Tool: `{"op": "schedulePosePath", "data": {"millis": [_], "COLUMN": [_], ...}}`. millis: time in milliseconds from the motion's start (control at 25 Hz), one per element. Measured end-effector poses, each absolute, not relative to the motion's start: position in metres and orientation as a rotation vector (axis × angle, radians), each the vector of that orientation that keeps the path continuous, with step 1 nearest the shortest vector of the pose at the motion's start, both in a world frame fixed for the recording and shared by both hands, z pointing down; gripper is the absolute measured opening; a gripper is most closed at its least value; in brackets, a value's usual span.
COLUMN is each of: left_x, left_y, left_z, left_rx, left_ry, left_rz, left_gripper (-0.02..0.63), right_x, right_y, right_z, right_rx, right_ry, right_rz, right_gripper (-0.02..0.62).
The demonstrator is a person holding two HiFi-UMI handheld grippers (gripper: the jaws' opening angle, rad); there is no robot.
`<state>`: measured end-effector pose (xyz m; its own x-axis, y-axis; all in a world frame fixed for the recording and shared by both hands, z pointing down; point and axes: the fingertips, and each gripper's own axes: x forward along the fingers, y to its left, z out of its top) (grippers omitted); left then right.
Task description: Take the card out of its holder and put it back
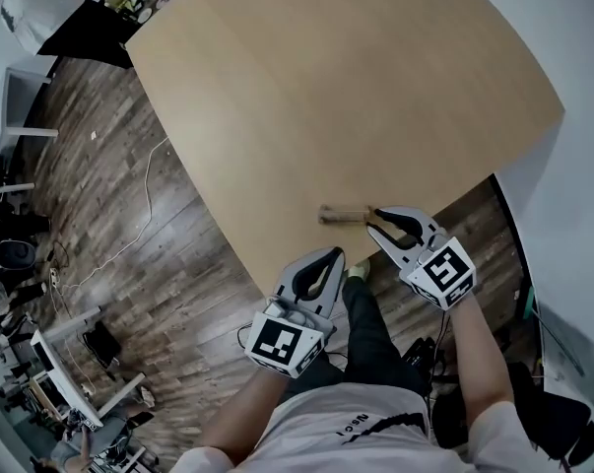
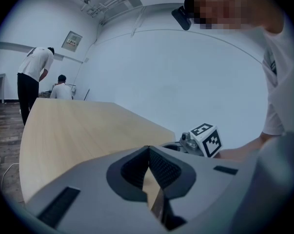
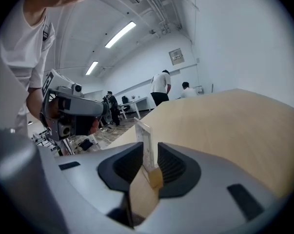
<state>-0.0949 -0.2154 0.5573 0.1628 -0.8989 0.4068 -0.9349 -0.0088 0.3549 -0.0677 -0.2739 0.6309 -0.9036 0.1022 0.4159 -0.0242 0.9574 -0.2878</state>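
One broad, pale wood tabletop [image 1: 356, 87] fills most of my view, with dark plank floor [image 1: 129, 225] to its left and along its near side. My left gripper [image 1: 334, 257] hangs just off the tabletop's near edge, clenched on nothing, its pads meeting at the tips. My right gripper [image 1: 372, 220] sits low over the tabletop close to that edge, released, with its jaws apart. A small wooden card holder [image 1: 344, 213] rests on the tabletop right at that gripper's tips. The card [image 3: 145, 135] stands upright in the holder, between the parted jaws. I cannot tell whether either pad touches it.
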Motion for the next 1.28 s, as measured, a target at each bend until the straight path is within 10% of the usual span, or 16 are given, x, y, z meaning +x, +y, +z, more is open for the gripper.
{"op": "schedulePosePath", "data": {"millis": [1280], "left_x": [-0.095], "left_y": [-0.188], "left_z": [0.524], "left_rx": [1.906], "left_ry": [-1.746], "left_rz": [0.066], "left_gripper": [0.014], "right_x": [-0.090], "right_y": [-0.281], "right_z": [0.551], "right_rx": [-0.106], "right_ry": [-2.802], "right_rz": [0.291], "right_gripper": [0.025]}}
